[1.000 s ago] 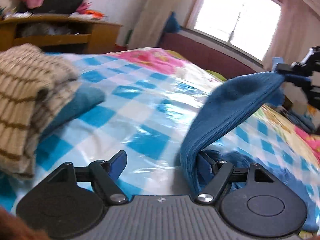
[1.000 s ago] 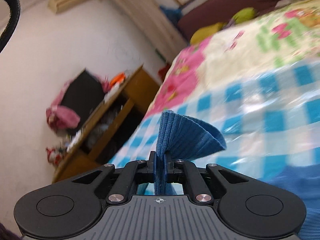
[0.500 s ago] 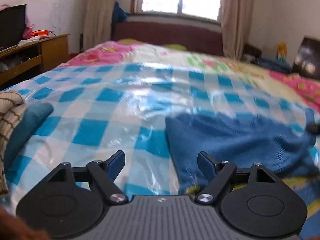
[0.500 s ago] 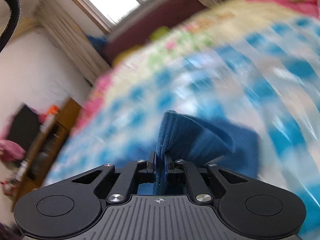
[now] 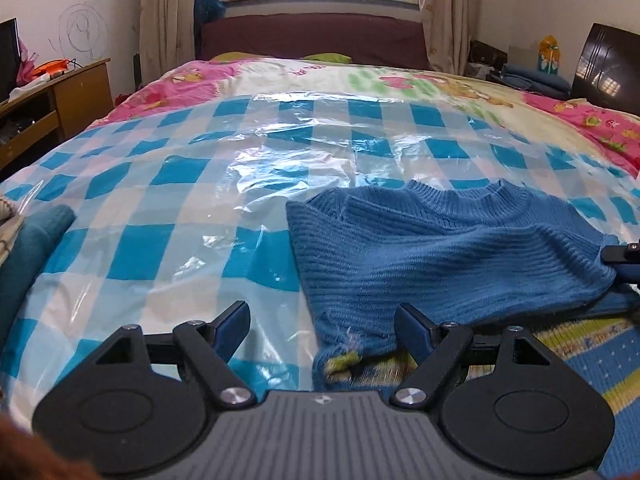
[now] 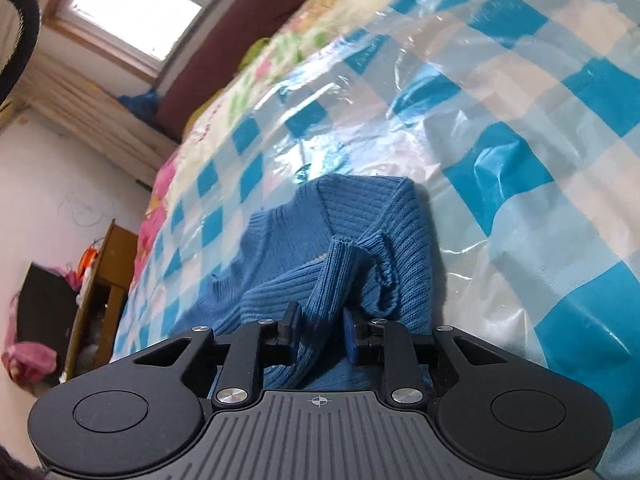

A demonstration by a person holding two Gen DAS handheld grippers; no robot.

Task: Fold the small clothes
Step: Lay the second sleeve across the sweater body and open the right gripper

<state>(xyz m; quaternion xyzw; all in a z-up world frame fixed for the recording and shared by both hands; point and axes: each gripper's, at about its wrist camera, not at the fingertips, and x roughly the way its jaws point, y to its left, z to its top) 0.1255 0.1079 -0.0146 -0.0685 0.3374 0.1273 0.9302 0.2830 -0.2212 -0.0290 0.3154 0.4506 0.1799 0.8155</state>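
Note:
A small blue knit sweater [image 5: 440, 256] lies on the blue-checked, plastic-covered bed [image 5: 240, 168], partly folded over. My left gripper [image 5: 322, 320] is open and empty, just before the sweater's near left corner. In the right wrist view my right gripper [image 6: 320, 330] is part open; a ribbed fold of the sweater [image 6: 328, 280] lies loosely between its jaws. The right gripper's tips also show at the right edge of the left wrist view [image 5: 624, 260], at the sweater's right side.
A teal folded garment [image 5: 28, 248] lies at the left edge of the bed. A striped yellow-blue cloth [image 5: 580, 344] lies under the sweater's near right side. A wooden desk [image 5: 48, 104] stands to the left, a dark headboard [image 5: 312, 44] under the window.
The right gripper lowered the sweater's lifted part onto the bed and its jaws opened from shut on the fabric. The left gripper stayed open while its view swung to face the bed.

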